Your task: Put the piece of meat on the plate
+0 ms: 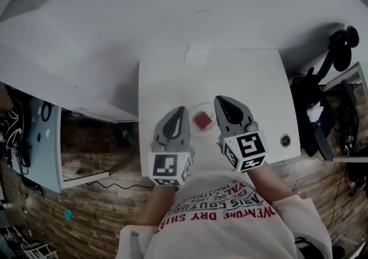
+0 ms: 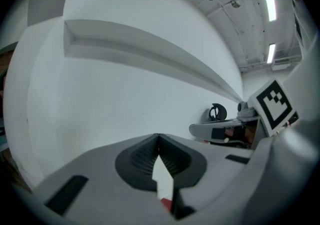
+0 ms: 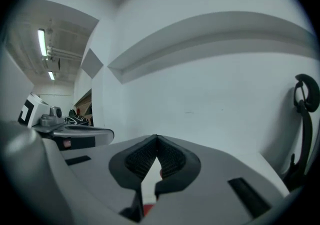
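Note:
A small red piece of meat (image 1: 202, 120) lies on a pale round plate (image 1: 203, 105) near the front of the white table. My two grippers hang above the table on either side of it, pointing away from me. The left gripper (image 1: 180, 110) is shut with nothing in it, its ridged pads meeting in the left gripper view (image 2: 159, 137). The right gripper (image 1: 221, 100) is shut and empty too, with its pads closed together (image 3: 156, 138). A sliver of the red meat (image 3: 146, 210) shows below the right jaws, and another sliver (image 2: 166, 204) below the left ones.
The white table (image 1: 259, 79) stands against a white wall. A small round metal object (image 1: 285, 140) sits near its front right corner, and a pale square patch (image 1: 198, 56) at its back. A black stand (image 1: 340, 45) rises to the right, a shelf (image 1: 34, 137) to the left.

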The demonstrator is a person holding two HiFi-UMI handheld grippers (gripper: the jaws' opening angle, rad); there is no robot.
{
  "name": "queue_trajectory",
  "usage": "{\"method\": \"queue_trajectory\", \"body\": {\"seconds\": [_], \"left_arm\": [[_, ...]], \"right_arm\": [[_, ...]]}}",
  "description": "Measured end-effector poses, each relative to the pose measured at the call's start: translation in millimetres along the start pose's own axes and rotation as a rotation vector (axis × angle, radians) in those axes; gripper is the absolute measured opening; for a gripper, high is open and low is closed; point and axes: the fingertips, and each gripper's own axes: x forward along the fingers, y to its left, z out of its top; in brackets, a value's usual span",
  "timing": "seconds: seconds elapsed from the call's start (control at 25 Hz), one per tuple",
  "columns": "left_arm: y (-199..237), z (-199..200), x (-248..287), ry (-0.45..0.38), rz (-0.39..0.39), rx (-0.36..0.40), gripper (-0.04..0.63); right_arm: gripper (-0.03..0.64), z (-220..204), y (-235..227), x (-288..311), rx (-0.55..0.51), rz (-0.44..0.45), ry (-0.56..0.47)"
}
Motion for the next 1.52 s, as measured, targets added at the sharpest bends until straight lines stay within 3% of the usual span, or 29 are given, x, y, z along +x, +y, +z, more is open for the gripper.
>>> {"method": "queue_trajectory", "body": {"seconds": [0.12, 0.24, 0.76, 1.52], "left_arm": [[-4.6, 15.1, -1.8, -0.037, -0.006, 0.027, 0.005], [-1.2, 24.1, -6.1, -0.061, 0.009, 0.035, 0.005], [7.1, 30.6, -7.0, -0.086, 0.043, 0.021, 0.005], [-2.6, 22.5, -5.7, -0.063, 0.026, 0.022, 0.005]], "right_arm": [[0.012, 20.6, -6.1, -13.2, -0.03, -0.027, -0.089], [0.012, 23.8, -12.7, -20.0, -0.022, -0.044, -0.107], [0.012, 20.4, -8.1, -18.8, -0.04, -0.021, -0.088], [0.011, 6.1, -3.2, -19.5, -0.018, -0.015, -0.047]]}}
